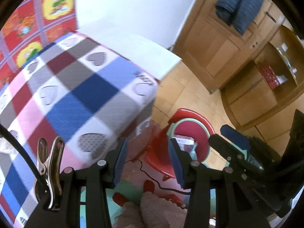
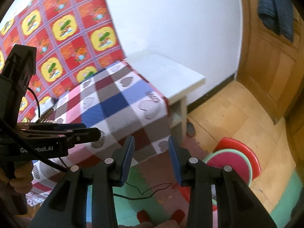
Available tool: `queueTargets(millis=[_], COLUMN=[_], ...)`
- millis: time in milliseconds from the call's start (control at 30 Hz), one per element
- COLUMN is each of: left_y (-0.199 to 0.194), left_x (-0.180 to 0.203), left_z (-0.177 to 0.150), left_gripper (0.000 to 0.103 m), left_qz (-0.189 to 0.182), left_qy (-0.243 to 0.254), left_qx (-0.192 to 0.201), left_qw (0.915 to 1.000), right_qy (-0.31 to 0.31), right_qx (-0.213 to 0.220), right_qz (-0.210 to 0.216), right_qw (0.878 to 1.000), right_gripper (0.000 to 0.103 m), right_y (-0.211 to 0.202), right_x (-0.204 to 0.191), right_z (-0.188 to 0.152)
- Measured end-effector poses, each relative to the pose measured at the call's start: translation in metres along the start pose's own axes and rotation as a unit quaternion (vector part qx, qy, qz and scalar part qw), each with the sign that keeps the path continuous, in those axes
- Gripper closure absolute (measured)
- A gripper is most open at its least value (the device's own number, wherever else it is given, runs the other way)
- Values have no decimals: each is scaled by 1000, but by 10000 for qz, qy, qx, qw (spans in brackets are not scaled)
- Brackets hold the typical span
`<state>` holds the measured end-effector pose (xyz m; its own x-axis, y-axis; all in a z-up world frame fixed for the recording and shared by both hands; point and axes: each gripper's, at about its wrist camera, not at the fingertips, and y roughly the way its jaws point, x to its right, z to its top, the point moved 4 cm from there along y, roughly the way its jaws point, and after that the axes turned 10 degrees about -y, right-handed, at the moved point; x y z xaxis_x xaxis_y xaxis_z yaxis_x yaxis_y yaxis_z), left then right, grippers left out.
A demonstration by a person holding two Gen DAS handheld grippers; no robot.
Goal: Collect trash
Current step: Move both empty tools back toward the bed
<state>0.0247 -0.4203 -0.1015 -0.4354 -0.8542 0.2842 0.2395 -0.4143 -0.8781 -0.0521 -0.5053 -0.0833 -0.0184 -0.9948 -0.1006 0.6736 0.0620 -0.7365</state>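
Grippers: left gripper (image 1: 148, 163) and right gripper (image 2: 150, 159) fingers both parted, nothing between; one checked bedspread (image 2: 117, 102); two stacked stools (image 2: 235, 161).

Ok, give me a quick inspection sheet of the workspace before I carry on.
Surface: checked heart blanket covers the bed; foam mat on the floor.
Job's things: red bin with green rim, packaging inside.
Clutter: metal clip on the left rig.
Grippers: left gripper and right gripper open, nothing between the pads.
Cables: thin black wire across the mat.
Surroundings: white bench, wooden door, dark jacket hanging.
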Motion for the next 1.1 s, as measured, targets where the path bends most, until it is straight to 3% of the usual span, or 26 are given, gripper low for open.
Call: queueTargets(millis=[333,633,867,1100], left_y=[-54,-105,-143,-175], left_x=[-75,-142,-200,-255], left_z=[6,-1,-16,-36], left_gripper=[57,57,57,56], left_qz=[429,703,779,1146], left_qy=[-657,-1389,-2174,-2954], left_qx=[420,782,998,1240], left_qw=[9960,9847,9678,9403], right_qy=[-617,-1303,-1836,-2249], right_qx=[63,190,203,168], right_qz=[407,868,1359,1871], right_qw=[9972,9875,9733,9561], right_gripper=[65,65,65,65], right_y=[14,22,33,47], right_x=[-66,-135,-193,-245], right_z=[33,63,76,93])
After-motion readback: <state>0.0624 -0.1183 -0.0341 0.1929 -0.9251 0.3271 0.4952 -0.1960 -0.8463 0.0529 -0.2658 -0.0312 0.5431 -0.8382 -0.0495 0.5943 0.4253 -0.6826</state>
